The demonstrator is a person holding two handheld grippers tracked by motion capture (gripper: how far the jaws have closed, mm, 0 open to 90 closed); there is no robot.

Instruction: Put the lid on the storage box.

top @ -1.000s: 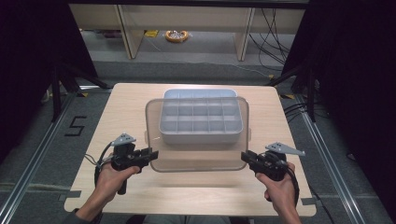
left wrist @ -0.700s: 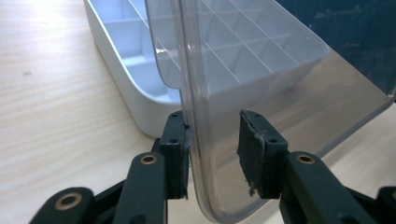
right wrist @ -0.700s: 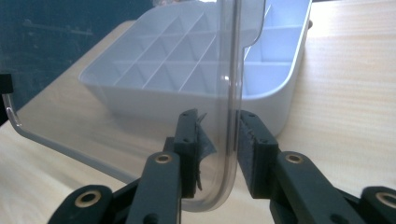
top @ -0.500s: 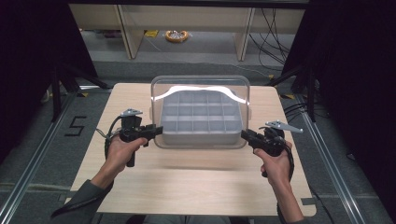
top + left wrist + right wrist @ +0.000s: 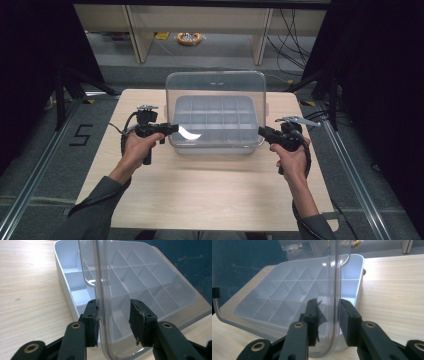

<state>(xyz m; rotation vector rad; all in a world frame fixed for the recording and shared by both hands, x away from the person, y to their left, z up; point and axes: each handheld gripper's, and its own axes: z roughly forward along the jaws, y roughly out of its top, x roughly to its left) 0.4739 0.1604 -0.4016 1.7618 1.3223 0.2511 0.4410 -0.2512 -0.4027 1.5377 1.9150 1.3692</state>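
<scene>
A clear plastic lid (image 5: 215,90) stands almost upright over a white compartment box (image 5: 215,144) on the wooden table (image 5: 200,200). My left gripper (image 5: 172,129) is at the lid's lower left corner. In the left gripper view the lid's rim (image 5: 101,290) runs between the jaws of that gripper (image 5: 112,322), against one pad (image 5: 91,325) and apart from the other; these jaws have just been opening. My right gripper (image 5: 261,132) is at the lower right corner. In the right gripper view its jaws (image 5: 328,320) close on the lid's rim (image 5: 336,277), beside the box (image 5: 359,277).
The box sits at the middle of the table's far half. Bare wood lies between it and the person. Shelf legs and cables (image 5: 295,30) are on the floor beyond the table, with a floor mark "5" (image 5: 82,134) at the left.
The lid's near edge has swung up from lying flat over the box to nearly upright. Both hands have moved away from the person and a little up with it.
</scene>
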